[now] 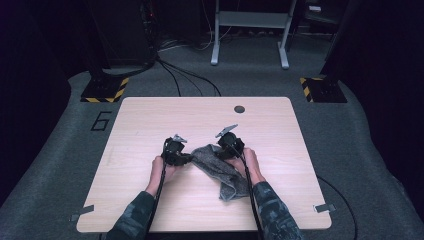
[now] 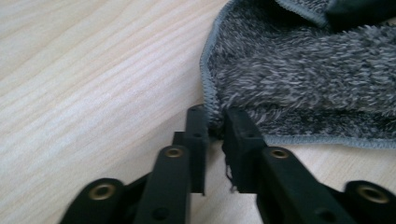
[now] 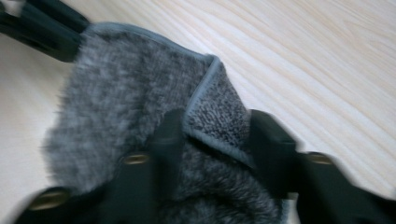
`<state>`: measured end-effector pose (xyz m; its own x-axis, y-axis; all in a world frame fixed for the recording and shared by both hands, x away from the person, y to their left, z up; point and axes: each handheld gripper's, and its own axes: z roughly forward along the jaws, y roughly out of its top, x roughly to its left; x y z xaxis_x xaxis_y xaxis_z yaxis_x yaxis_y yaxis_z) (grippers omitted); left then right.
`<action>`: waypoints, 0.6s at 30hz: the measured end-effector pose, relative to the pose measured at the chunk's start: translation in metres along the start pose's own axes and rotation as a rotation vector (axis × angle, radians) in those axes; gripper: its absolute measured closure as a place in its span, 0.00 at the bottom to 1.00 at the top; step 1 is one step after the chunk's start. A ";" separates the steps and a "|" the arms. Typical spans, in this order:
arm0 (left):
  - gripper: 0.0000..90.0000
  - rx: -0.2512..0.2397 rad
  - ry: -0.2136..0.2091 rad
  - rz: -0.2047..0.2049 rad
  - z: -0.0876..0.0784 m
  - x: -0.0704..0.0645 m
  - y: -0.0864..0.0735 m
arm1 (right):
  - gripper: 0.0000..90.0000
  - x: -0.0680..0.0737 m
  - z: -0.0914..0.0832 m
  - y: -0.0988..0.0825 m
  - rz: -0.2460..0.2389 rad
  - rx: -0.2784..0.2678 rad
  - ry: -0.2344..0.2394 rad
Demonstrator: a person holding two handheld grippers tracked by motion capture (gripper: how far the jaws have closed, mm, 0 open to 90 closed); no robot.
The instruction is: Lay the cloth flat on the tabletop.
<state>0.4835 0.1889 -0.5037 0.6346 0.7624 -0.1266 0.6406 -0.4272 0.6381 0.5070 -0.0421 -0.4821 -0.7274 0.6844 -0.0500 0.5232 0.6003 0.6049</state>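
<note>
Both forearms come in from the near edge of the worktop (image 1: 150, 210). Grey towel (image 1: 220, 170) lies crumpled mid-worktop, one end trailing back toward the person's right sleeve.

Left gripper (image 2: 215, 122): jaws nearly pressed together, pinching the hemmed corner of the towel right at the stitched edge. Bite is thin, only the hem sits between the pads.

Right gripper (image 3: 215, 135): jaws spread partway, straddling a folded-over corner of the towel. Pads look not yet pressed on the cloth; picture is motion-blurred, so contact is hard to call.

Farther off in the right gripper view, the left gripper's black jaws sit at the towel's far corner.

Risks as I see them:
- Left grip slips off the hem on any pull, since so little cloth is caught.
- Right jaws close on the doubled fold instead of a single layer, so the towel won't spread flat.
- Hands pull apart before the right side is clamped: towel drags and bunches worse.

Beyond the worktop: cables (image 1: 190, 75) on the floor, a grey frame (image 1: 250, 30).
</note>
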 end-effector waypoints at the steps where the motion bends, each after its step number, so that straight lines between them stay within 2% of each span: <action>1: 0.93 0.004 0.007 0.008 0.000 -0.001 0.000 | 0.79 -0.001 0.003 0.000 0.001 0.001 0.006; 2: 0.94 0.005 0.009 0.013 0.001 -0.001 0.001 | 0.87 -0.003 0.004 -0.001 0.000 0.007 -0.007; 3: 0.94 0.006 0.013 0.016 0.000 -0.001 0.001 | 0.92 -0.004 0.004 -0.002 0.009 0.009 -0.028; 4: 0.95 0.008 0.018 0.022 0.000 -0.001 0.001 | 0.94 -0.005 0.004 -0.003 0.022 0.011 -0.027; 6: 0.95 0.001 0.023 0.024 -0.001 0.000 0.001 | 0.96 -0.010 -0.001 -0.007 0.047 -0.013 -0.033; 8: 0.94 0.002 0.029 0.027 -0.003 0.003 0.002 | 0.97 -0.016 -0.008 -0.011 0.095 -0.033 -0.039; 12: 0.93 -0.022 0.023 0.013 -0.008 0.011 0.003 | 0.97 -0.026 -0.023 -0.022 0.161 -0.073 -0.020; 14: 0.85 -0.033 0.022 -0.006 -0.011 0.015 0.004 | 0.97 -0.026 -0.031 -0.028 0.191 -0.092 0.001; 15: 0.74 -0.042 0.013 -0.022 -0.013 0.017 0.004 | 0.97 -0.026 -0.034 -0.032 0.192 -0.102 0.008; 17: 0.64 -0.061 -0.006 -0.048 -0.017 0.020 0.003 | 0.96 -0.024 -0.038 -0.036 0.182 -0.112 -0.008; 18: 0.59 -0.058 -0.008 -0.059 -0.019 0.022 0.002 | 0.96 -0.025 -0.038 -0.038 0.180 -0.119 0.000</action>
<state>0.4902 0.2142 -0.4905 0.6002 0.7814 -0.1709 0.6506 -0.3527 0.6726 0.4883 -0.0979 -0.4736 -0.6268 0.7763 0.0672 0.5884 0.4150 0.6940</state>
